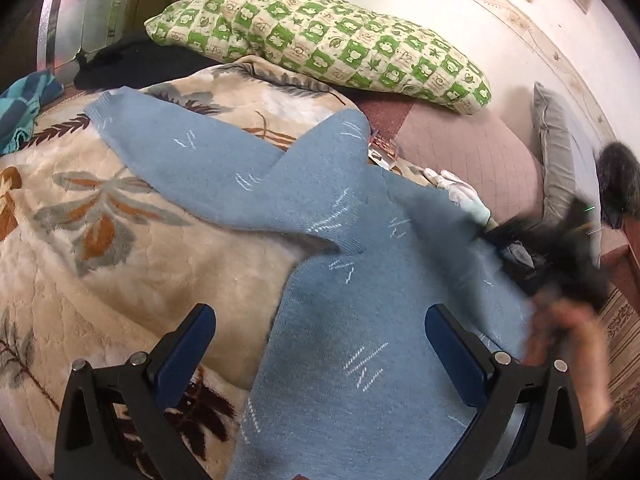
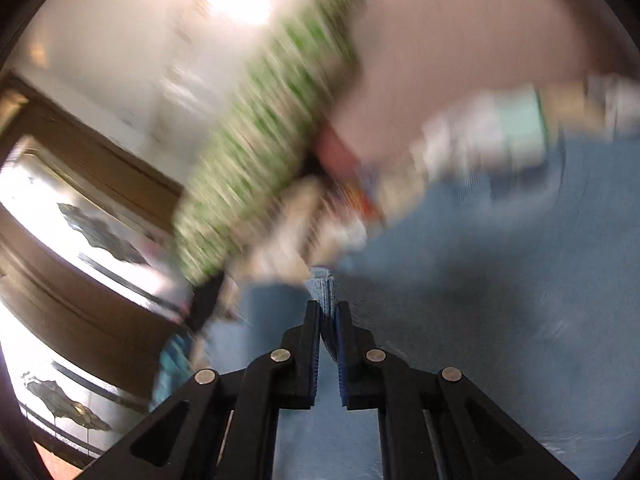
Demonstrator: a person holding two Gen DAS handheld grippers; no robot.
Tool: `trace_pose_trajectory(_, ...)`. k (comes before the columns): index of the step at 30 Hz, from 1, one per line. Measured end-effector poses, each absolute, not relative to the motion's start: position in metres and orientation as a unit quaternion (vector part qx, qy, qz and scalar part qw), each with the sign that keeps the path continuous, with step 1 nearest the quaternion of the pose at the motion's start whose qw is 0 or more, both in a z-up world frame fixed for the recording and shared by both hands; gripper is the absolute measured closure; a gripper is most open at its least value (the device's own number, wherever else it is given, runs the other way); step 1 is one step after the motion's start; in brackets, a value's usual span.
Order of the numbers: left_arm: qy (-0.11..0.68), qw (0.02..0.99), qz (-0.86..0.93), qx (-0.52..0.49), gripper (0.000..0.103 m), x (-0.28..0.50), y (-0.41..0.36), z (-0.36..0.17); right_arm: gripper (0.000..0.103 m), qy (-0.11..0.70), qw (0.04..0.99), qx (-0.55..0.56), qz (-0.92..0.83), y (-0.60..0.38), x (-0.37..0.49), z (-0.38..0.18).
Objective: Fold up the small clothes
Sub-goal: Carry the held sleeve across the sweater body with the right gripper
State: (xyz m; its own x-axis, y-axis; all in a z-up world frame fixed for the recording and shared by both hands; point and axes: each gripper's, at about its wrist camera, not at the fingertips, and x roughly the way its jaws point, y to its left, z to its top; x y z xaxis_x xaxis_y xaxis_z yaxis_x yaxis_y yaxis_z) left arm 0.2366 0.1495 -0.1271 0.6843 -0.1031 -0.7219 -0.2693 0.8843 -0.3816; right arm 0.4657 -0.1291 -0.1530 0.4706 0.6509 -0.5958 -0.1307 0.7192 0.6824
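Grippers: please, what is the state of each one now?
Left gripper: open, holding nothing, above the blue sweater.
Right gripper: shut on a sweater edge.

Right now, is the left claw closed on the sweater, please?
No, the left claw is wide open above the sweater, gripping nothing.

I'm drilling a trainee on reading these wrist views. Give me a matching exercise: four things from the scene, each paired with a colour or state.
1. sweater
2. pillow
3. left gripper
4. right gripper

a. green-and-cream checks
b. open, nothing held
c. light blue, lying on the blanket
d. shut on a fold of knit

Pairs: 1-c, 2-a, 3-b, 4-d
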Motion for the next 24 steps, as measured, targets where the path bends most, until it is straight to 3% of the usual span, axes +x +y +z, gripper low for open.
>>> trace_pose_trajectory(2, 0.395, 0.888, 0.043, -0.233, 0.000, 0.237, 0.147, -0.127, 0.088, 0.498, 0.801, 0.253, 0.215, -0.115, 0.468, -0.189)
trace_pose_trajectory(4, 0.395, 0.890, 0.038, -0.225, 0.000, 0.237, 0.143, -0.126, 0.073, 0.507, 0.793, 0.253, 0.226, -0.109, 0.462, -0.205)
trace_pose_trajectory(5, 0.394, 0.891, 0.037, -0.223, 0.000, 0.238, 0.141, -0.126, 0.047, 0.495, 0.798, 0.252, 0.235, -0.109, 0.457, -0.199)
trace_pose_trajectory(7, 0.394, 0.892, 0.034, -0.219, 0.000, 0.240, 0.138, -0.125, 0.006, 0.492, 0.793, 0.256, 0.252, -0.110, 0.452, -0.186)
trace_pose_trajectory(10, 0.392, 0.895, 0.033, -0.210, 0.000, 0.240, 0.135, -0.125, 0.005, 0.455, 0.805, 0.278, 0.261, -0.140, 0.426, -0.149)
trace_pose_trajectory(12, 0.394, 0.895, 0.031, -0.208, 0.000, 0.242, 0.133, -0.126, 0.005, 0.406, 0.814, 0.350, 0.223, -0.198, 0.393, -0.130)
trace_pose_trajectory(18, 0.410, 0.883, 0.009, -0.226, 0.000, 0.261, 0.112, -0.126, 0.007, 0.341, 0.773, 0.534, 0.039, -0.379, 0.302, -0.164)
trace_pose_trajectory(22, 0.431, 0.876, -0.001, -0.217, 0.000, 0.298, 0.085, -0.126, 0.019, 0.348, 0.741, 0.573, 0.045, -0.413, 0.313, -0.183)
trace_pose_trajectory(24, 0.453, 0.867, -0.008, -0.208, 0.000, 0.321, 0.069, -0.132, 0.029, 0.342, 0.737, 0.579, 0.068, -0.412, 0.331, -0.186)
